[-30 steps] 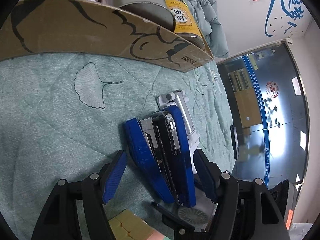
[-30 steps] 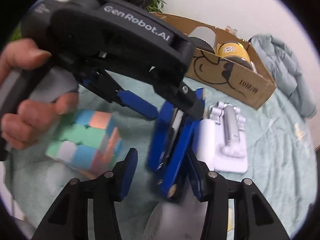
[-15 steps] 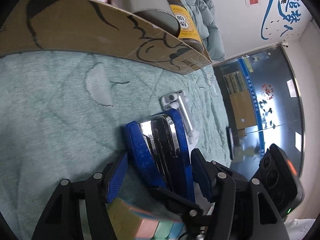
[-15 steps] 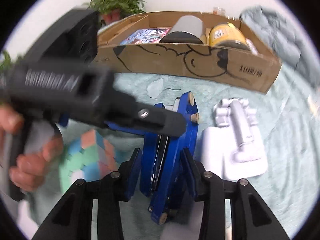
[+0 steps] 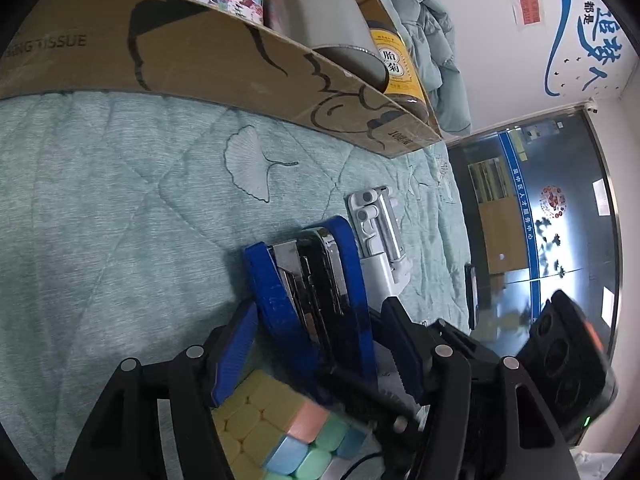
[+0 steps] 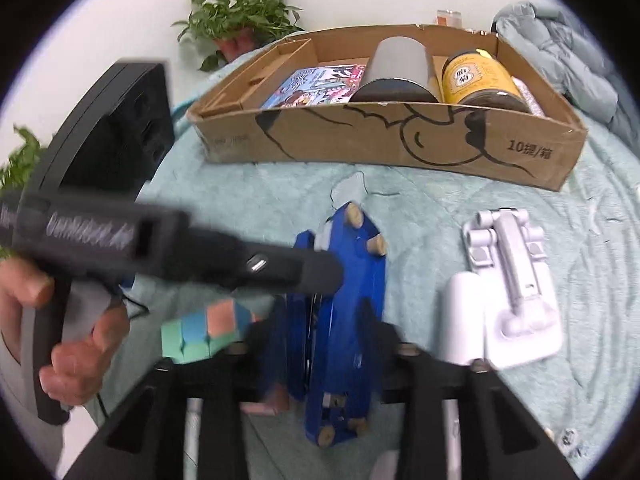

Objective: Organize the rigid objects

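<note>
A blue stapler (image 5: 308,292) stands on its side on a pale green quilted bed cover (image 5: 100,208), and everything else sits around it. Just beside it on one side lies a white folding stand (image 6: 516,292); on the other side, touching or nearly touching it, is a pastel puzzle cube (image 5: 280,428). Beyond the stapler, well apart, a cardboard box (image 6: 392,136) holds a comic book (image 6: 316,84), a grey cylinder (image 6: 396,68) and a yellow-labelled jar (image 6: 476,80). Behind the box are a potted plant (image 6: 240,16) and a bunched grey-green blanket (image 6: 560,40). The left hand-held gripper (image 5: 320,344) straddles the stapler with its blue pads set about half apart; the left pad lies against the stapler's blue side, while whether the right pad presses on it cannot be told. A hand (image 6: 64,340) grips its handle. The right hand-held gripper (image 6: 316,344) also has the stapler between its fingers, which are blurred; its jaws have just been opening, and firm contact cannot be made out. The left tool's black body crosses in front of the stapler in the right wrist view.
</note>
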{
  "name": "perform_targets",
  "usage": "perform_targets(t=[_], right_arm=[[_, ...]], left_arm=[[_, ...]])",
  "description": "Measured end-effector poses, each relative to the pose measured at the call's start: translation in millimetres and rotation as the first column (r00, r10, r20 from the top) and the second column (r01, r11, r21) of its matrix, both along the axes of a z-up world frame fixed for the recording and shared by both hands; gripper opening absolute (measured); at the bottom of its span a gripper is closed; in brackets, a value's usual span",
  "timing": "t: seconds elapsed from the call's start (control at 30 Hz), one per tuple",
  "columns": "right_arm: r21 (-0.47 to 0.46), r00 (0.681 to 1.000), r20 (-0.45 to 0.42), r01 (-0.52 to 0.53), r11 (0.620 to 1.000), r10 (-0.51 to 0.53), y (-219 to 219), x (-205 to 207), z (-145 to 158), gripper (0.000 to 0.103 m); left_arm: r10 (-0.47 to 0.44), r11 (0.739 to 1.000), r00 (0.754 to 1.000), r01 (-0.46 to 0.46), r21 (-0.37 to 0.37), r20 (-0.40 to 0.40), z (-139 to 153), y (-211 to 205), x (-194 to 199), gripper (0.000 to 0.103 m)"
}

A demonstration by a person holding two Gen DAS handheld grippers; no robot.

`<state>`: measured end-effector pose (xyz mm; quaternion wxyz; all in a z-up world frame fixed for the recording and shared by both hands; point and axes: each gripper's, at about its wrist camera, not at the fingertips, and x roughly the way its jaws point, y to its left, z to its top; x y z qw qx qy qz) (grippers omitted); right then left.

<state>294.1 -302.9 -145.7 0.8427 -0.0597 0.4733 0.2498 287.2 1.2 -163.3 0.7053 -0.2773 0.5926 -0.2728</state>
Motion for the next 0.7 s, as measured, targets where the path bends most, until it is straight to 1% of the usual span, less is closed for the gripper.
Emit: perform_targets(t=[0.03,0.07,0.1,0.13,0.17,0.2,0.23,0.27,0.3,0.33,0.4,0.43,0.47,0.5,0.53,0.57,0.6,0.63,0.67,0.7], right_arm=[[-0.03,1.0,0.006,0.003,1.0,-0.003,-3,-2,-3,0.047],[-0.04,1.0,-0.001,0.009,0.999,-0.009,-5,-4,-6,0.047],[-0.036,1.0,-0.013,0.022,0.999,-0.023,-9,-4,-10,0.049],[-0.013,0.997,-0.041,0.057,0.998,-0.058,-18,-3,-15,0.05],[0.002,0.997,-0.042,0.068,0.998,-0.068,-23,-4,-16,0.049],[-0.004,0.998,-0.015,0.064,0.998,-0.064,-24,-6,-15,0.049],[-0.019,0.998,-0.006,0.061,0.998,-0.061,-23,-7,-15,0.049],[-0.02,0.998,0.003,0.06,0.998,-0.06,-23,-9,-15,0.05],[-0.025,0.998,0.013,0.068,0.997,-0.067,-22,-9,-15,0.049],[-0.02,0.998,0.014,0.068,0.997,-0.068,-22,-9,-15,0.048],[-0.007,0.999,0.01,0.044,0.999,-0.044,-19,-3,-14,0.043],[0.021,0.999,0.002,0.043,0.999,-0.043,-21,0,-12,0.04],[0.045,0.999,0.0,0.052,0.998,-0.053,-25,2,-10,0.028],[0.087,0.998,-0.017,0.059,0.994,-0.058,-31,4,-8,0.022],[0.13,0.997,-0.057,0.064,0.989,-0.057,-34,12,-8,0.02],[0.166,0.994,-0.091,0.07,0.984,-0.056,-39,17,-8,0.02],[0.183,0.993,-0.099,0.074,0.98,-0.056,-41,19,-8,0.02],[0.185,0.994,-0.096,0.072,0.98,-0.055,-41,20,-8,0.02],[0.176,0.995,-0.084,0.065,0.982,-0.051,-41,19,-6,0.021],[0.157,0.997,-0.067,0.053,0.986,-0.043,-40,17,-4,0.021]], left_arm=[[0.0,1.0,1.0,0.0,-0.004,-0.006,1,-4,2,0.061],[-0.002,1.0,1.0,0.001,-0.011,-0.011,0,-5,2,0.061],[-0.006,1.0,1.0,0.006,-0.019,-0.016,2,-8,4,0.061],[-0.013,1.0,1.0,0.012,-0.021,-0.019,3,-11,4,0.061],[-0.015,1.0,1.0,0.015,-0.024,-0.018,4,-14,5,0.061],[-0.023,0.999,1.0,0.022,-0.028,-0.02,5,-18,5,0.061],[-0.031,0.999,0.999,0.03,-0.037,-0.018,8,-22,6,0.059],[-0.037,0.998,0.999,0.037,-0.041,-0.013,10,-25,6,0.052],[-0.066,0.996,0.998,0.064,-0.068,-0.017,12,-30,6,0.049],[-0.083,0.994,0.996,0.081,-0.077,-0.02,13,-33,6,0.048],[-0.084,0.996,0.996,0.085,-0.011,0.011,18,-37,6,0.048],[-0.078,0.997,0.997,0.078,0.004,0.005,19,-35,6,0.048],[-0.059,0.998,0.998,0.059,0.003,0.002,20,-30,6,0.048],[-0.036,0.999,0.999,0.037,-0.016,0.016,23,-21,5,0.048],[-0.022,1.0,0.999,0.023,-0.016,0.03,27,-14,3,0.048],[-0.003,1.0,0.999,0.002,0.006,0.052,32,-7,1,0.049],[0.009,0.999,0.997,-0.012,0.037,0.072,36,-3,-1,0.052],[0.02,0.998,0.996,-0.026,0.065,0.088,39,3,-3,0.057],[0.034,0.996,0.995,-0.042,0.082,0.095,40,8,-5,0.06],[0.046,0.994,0.994,-0.055,0.09,0.095,40,13,-6,0.061]])
